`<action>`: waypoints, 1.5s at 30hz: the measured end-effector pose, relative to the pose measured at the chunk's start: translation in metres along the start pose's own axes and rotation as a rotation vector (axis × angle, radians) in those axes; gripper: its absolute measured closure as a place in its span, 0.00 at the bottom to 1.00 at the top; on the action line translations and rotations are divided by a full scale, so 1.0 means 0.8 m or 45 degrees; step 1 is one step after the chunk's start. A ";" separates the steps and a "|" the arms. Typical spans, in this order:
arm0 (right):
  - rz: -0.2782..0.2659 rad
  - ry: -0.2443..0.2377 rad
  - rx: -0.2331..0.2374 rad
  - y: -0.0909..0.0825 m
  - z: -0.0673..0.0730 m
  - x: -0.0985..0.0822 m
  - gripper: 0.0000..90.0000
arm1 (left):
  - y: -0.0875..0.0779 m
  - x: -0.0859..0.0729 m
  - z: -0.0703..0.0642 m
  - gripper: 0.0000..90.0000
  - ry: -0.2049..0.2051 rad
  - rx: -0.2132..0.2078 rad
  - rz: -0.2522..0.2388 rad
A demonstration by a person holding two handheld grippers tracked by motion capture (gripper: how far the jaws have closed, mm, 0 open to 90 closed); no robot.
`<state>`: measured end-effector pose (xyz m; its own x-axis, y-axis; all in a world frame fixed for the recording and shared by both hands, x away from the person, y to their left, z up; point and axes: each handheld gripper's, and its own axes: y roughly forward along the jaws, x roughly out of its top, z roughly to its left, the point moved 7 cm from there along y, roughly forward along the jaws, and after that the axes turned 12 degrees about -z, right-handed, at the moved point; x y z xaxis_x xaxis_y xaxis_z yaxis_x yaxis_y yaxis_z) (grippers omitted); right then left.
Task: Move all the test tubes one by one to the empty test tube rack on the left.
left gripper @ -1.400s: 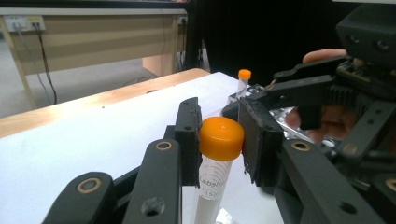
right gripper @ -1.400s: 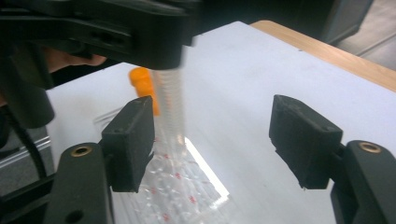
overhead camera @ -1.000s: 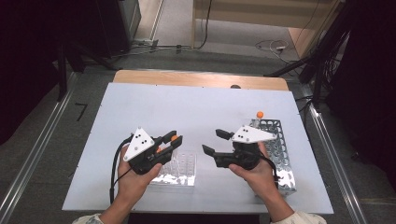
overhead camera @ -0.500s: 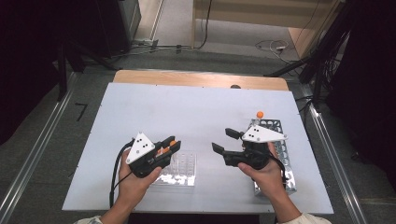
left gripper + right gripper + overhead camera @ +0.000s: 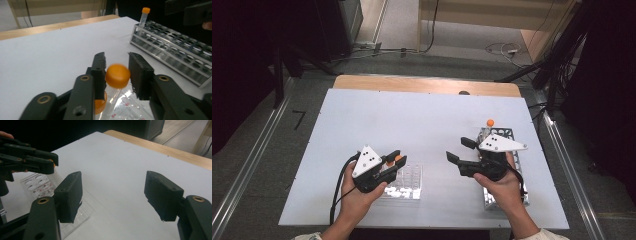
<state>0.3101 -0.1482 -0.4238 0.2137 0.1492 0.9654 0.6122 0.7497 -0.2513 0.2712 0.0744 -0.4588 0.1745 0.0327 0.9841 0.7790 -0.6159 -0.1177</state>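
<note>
**Tube transfer, clear rack to metal rack: items by size**

Tabletop (image 5: 412, 120): white sheet over a wooden board, person seated at the near edge.

Metal rack (image 5: 512, 165): perforated steel, many rows of holes, lying on the person's right side under and beyond the right hand. One orange-capped tube (image 5: 490, 123) stands upright in its far corner; the same rack (image 5: 175, 47) and standing tube (image 5: 143, 16) appear in the left gripper view.

Clear rack (image 5: 408, 182): transparent plastic tube holder, near edge of the tabletop, just right of the left hand. Printed cell labels are visible but too small to read.

Left gripper (image 5: 393, 162): held over the clear rack. Its jaws have just been opening a little, with the held tube (image 5: 117, 76) between them. The orange cap touches the left pad; a thin gap seems to show at the right pad, so the grip reads as loosening rather than firm.

Right gripper (image 5: 461, 150): jaws wide apart, nothing between them, pointing across the tabletop toward the left gripper.

Held tube: long axis near upright, clear body running down toward the clear rack, cap uppermost. A second orange cap (image 5: 100, 103) sits low behind the left jaw.

Key relation: the tube lies to the left of the right jaws, well apart from them; the left hand is the nearer.
</note>
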 end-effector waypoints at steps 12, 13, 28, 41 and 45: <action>0.012 0.031 -0.124 -0.008 -0.034 -0.015 0.29 | -0.005 0.018 -0.001 0.34 -0.047 -0.005 -0.075; 0.013 0.038 -0.148 -0.009 -0.039 -0.017 0.29 | -0.005 0.019 0.000 0.32 -0.048 0.003 -0.081; 0.015 0.053 -0.417 -0.028 -0.107 -0.029 0.29 | -0.006 0.021 0.003 0.25 -0.031 0.028 -0.079; 0.130 0.059 -0.568 -0.015 -0.154 -0.035 0.27 | -0.006 0.023 0.005 0.20 -0.029 0.049 -0.082; 0.169 0.056 -0.580 -0.008 -0.164 -0.036 0.27 | -0.006 0.023 0.005 0.20 -0.029 0.047 -0.085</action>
<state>0.3998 -0.2423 -0.4592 0.3386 0.1893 0.9217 0.8469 0.3655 -0.3862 0.2728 0.0809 -0.4405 0.1348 0.0907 0.9867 0.8108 -0.5825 -0.0572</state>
